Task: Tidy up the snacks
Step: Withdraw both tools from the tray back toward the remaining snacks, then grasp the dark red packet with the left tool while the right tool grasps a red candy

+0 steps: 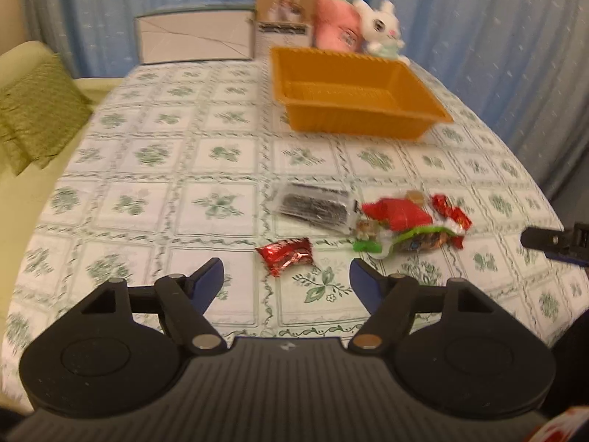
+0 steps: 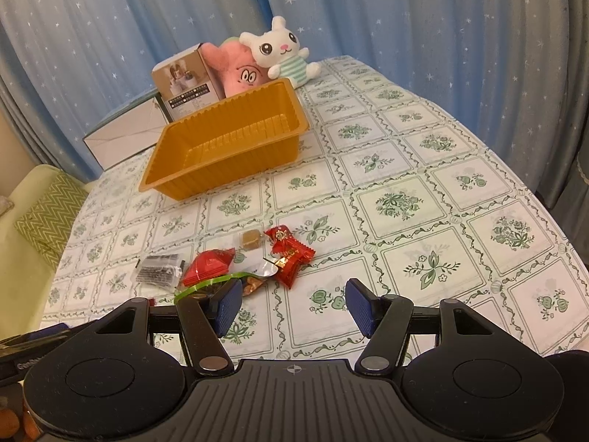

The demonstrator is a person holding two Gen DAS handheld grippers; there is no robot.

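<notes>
An empty orange plastic tray [image 1: 423,84] [image 2: 169,180] stands at the far side of the table. Several snacks lie in a loose pile nearer me: a small red foil candy [image 1: 285,255], a clear pack of dark snack [image 1: 316,207] [image 2: 158,270], a red packet [image 1: 397,211] [image 2: 208,263], a green-edged packet [image 1: 416,239] [image 2: 228,281], a red candy packet [image 2: 291,256] [image 1: 451,213] and a small brown caramel [image 2: 250,240]. My left gripper [image 1: 287,276] is open and empty, just short of the red foil candy. My right gripper [image 2: 292,300] is open and empty, just short of the pile; it also shows at the right edge of the left wrist view [image 1: 552,241].
The table has a green floral tablecloth [image 2: 405,202]. Behind the tray stand a cardboard box [image 2: 184,81], a pink plush [image 2: 243,73], a white bunny plush [image 2: 283,51] and a flat white box [image 2: 121,136]. A green cushion [image 1: 36,110] lies on a sofa at left. Blue curtains hang behind.
</notes>
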